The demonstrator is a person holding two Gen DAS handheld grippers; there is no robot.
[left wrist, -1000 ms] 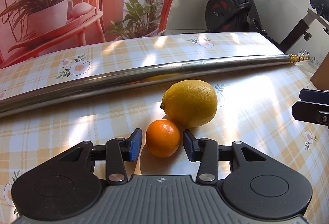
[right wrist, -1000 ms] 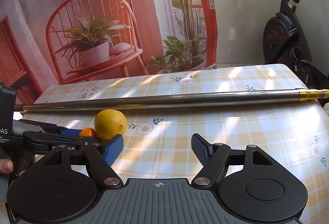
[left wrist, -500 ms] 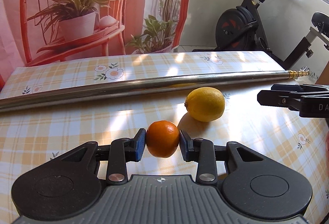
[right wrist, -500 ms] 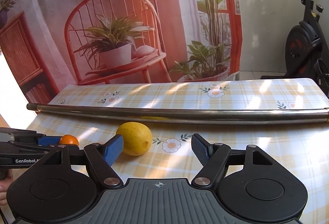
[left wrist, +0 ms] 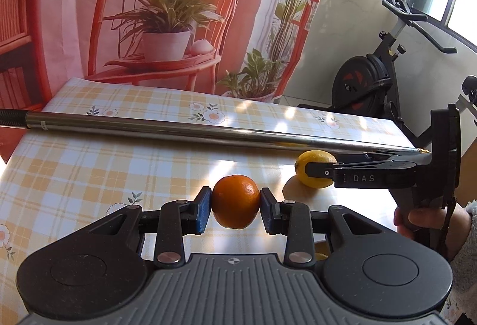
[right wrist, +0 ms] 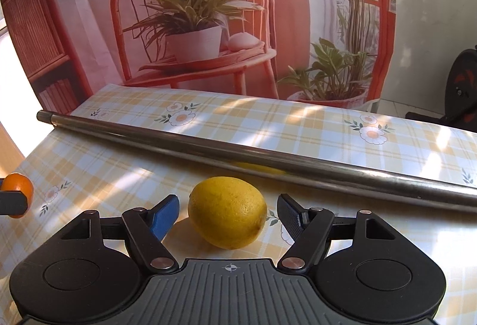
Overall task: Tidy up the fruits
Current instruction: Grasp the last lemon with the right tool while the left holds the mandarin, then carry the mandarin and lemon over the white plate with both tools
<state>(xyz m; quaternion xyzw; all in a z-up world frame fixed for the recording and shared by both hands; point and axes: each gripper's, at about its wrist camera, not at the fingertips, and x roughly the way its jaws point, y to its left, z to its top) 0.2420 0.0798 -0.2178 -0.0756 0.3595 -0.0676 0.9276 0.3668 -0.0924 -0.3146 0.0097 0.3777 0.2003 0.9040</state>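
Orange fruit sits clenched between the blue pads of the left hand-held gripper (left wrist: 235, 207), the orange (left wrist: 235, 201) apparently lifted clear of the counter (left wrist: 89, 170), though the fisheye view makes its height hard to judge; the right hand-held gripper (right wrist: 228, 213) is spread wide with the lemon (right wrist: 228, 211) resting on the counter between its fingers, neither pad touching the peel, so that fruit is framed but not yet grasped; by my reading the task is at an early stage, one fruit picked up, the other about to be taken, and nothing set down in any final place, since no bowl or basket shows in either view; a long metal pole (left wrist: 193, 132) lies across the counter just behind the lemon, so the far side offers little room and a push forward could knock the fruit against it; the near and left stretches of the checked cloth are bare and give open room for carrying; the counter's left edge falls away not far beyond the pole's end, a risk for a round fruit set down carelessly; the two tools are close together, so their paths want keeping apart.
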